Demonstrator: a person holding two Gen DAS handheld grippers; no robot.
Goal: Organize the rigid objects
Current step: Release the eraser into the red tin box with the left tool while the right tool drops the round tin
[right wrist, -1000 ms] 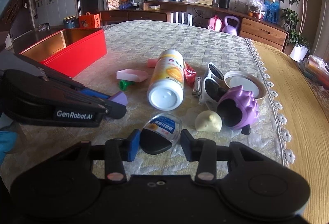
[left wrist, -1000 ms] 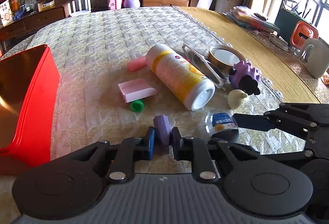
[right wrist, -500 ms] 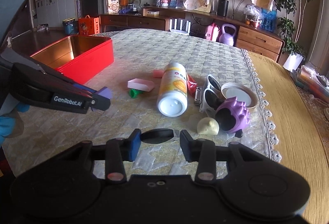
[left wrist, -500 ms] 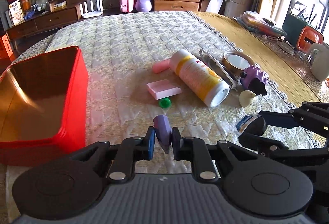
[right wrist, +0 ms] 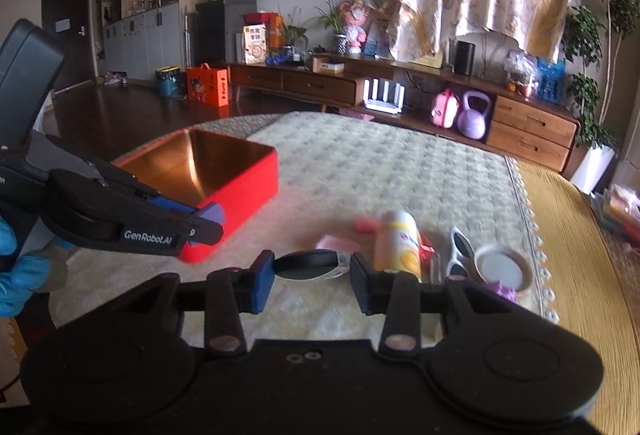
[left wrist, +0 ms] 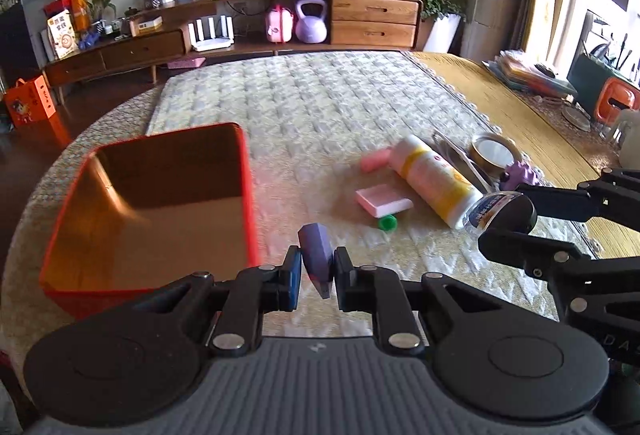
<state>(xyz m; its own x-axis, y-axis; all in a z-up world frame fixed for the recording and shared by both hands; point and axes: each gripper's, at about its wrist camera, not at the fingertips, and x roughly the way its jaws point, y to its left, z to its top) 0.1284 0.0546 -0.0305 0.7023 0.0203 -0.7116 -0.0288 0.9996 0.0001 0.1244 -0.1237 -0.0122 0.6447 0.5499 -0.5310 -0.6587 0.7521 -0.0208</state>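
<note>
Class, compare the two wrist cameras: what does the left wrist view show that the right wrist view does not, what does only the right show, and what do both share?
Only the left wrist view shows the green cap lying by the pink box, and the orange chair by the window.

Only the right wrist view shows the blue-gloved hand holding the left gripper, and the dark door.

Both show the red bin, the purple piece in the left gripper, the small jar in the right gripper, the yellow bottle and the purple kettlebell.

Left hand-held gripper (left wrist: pixel 316 277) and right hand-held gripper (right wrist: pixel 312 277), both clamped, aloft.
</note>
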